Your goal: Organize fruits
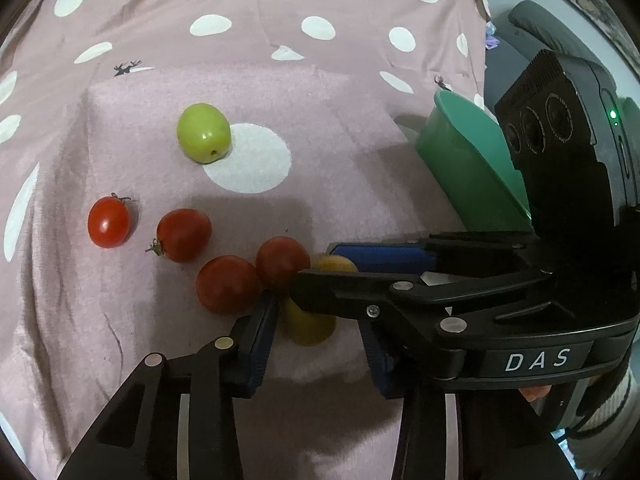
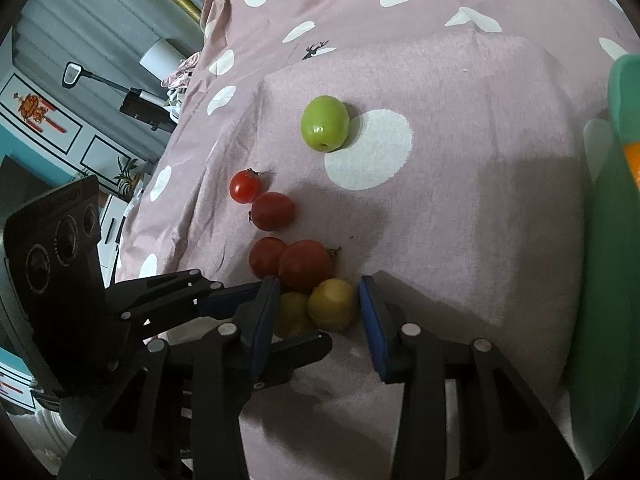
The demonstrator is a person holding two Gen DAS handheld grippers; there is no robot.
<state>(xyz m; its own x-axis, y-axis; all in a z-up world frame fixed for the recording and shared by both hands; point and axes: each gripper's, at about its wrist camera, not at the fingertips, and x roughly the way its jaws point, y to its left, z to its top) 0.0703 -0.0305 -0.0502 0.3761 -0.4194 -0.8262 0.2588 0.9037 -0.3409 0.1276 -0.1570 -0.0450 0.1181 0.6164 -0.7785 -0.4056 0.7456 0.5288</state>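
While both tongs (image 2: pixel 318 312) gape, yellow fruits (image 2: pixel 332 304) between blue pads (image 2: pixel 264 312)

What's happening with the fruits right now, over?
Both tools open: right tool straddles two yellow fruits, left tool crowds alongside. Red tomatoes touching. Green bowl waiting.

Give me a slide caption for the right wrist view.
Open right tongs straddle two yellow tomatoes beside four red ones and a green fruit.
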